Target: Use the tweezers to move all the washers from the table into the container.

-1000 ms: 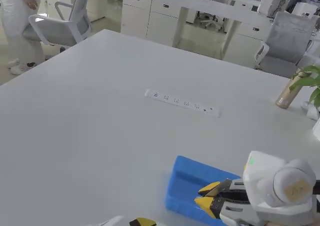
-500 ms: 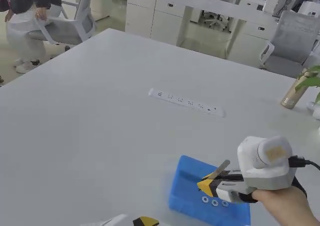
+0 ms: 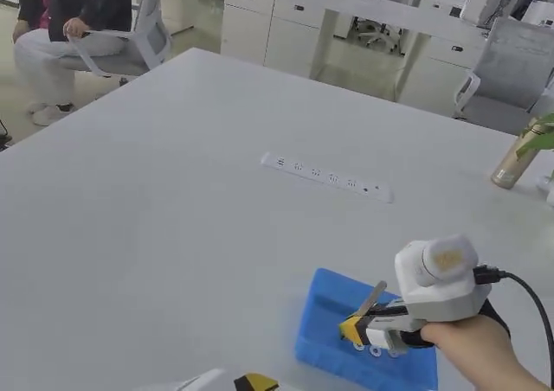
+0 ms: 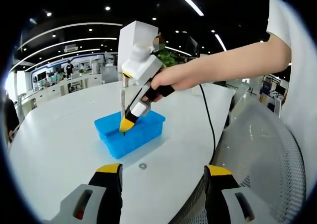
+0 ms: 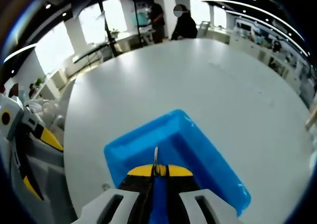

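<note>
Dipping lower than before, the right gripper [image 3: 352,329] is clamping the tweezers [image 3: 372,296] over the blue container [image 3: 322,298] at lower right, likely for release; the left gripper [image 4: 163,170] is waiting, jaws apart, near a stray washer [image 4: 142,166].

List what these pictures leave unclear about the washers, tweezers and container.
- Container floor, head view: the right tool covers part of it, so the washers inside cannot be counted.
- Tweezers tips, right gripper view: seen end-on and too small to tell whether they hold a washer.
- Left tool, head view: cut off by the bottom edge.
</note>
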`<state>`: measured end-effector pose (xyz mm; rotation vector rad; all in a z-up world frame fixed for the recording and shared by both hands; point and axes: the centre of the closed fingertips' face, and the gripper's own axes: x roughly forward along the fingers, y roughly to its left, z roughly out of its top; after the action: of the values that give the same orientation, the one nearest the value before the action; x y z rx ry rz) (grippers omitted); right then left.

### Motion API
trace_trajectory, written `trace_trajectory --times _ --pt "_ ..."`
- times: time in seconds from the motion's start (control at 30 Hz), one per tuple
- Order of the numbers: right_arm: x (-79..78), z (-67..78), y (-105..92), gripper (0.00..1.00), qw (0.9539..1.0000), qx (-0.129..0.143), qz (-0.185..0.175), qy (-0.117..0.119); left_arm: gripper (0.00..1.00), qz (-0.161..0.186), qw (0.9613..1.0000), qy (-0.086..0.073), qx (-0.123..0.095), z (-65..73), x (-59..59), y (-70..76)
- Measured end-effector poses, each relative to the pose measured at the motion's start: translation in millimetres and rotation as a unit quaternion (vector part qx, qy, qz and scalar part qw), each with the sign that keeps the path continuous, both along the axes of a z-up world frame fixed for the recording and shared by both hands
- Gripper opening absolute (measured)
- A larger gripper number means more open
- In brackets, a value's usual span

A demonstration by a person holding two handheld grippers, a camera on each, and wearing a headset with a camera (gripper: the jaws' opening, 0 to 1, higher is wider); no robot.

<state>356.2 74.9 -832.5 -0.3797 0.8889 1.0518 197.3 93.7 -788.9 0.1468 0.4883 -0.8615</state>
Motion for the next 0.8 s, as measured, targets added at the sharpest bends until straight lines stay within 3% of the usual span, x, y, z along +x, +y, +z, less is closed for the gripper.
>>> trace_trajectory --times 0.33,0.8 --pt "1.2 -7.3 -3.7 0.04 0.9999 -0.012 -0.001 0.009 0.66 -0.002 1.0 0.001 0.0 -0.4 -0.1 -0.8" --pt "1.3 -6.2 -3.8 0.05 1.0 -0.008 0.002 -0.001 0.66 -0.004 1.0 0.002 0.002 -0.9 -1.0 -0.8"
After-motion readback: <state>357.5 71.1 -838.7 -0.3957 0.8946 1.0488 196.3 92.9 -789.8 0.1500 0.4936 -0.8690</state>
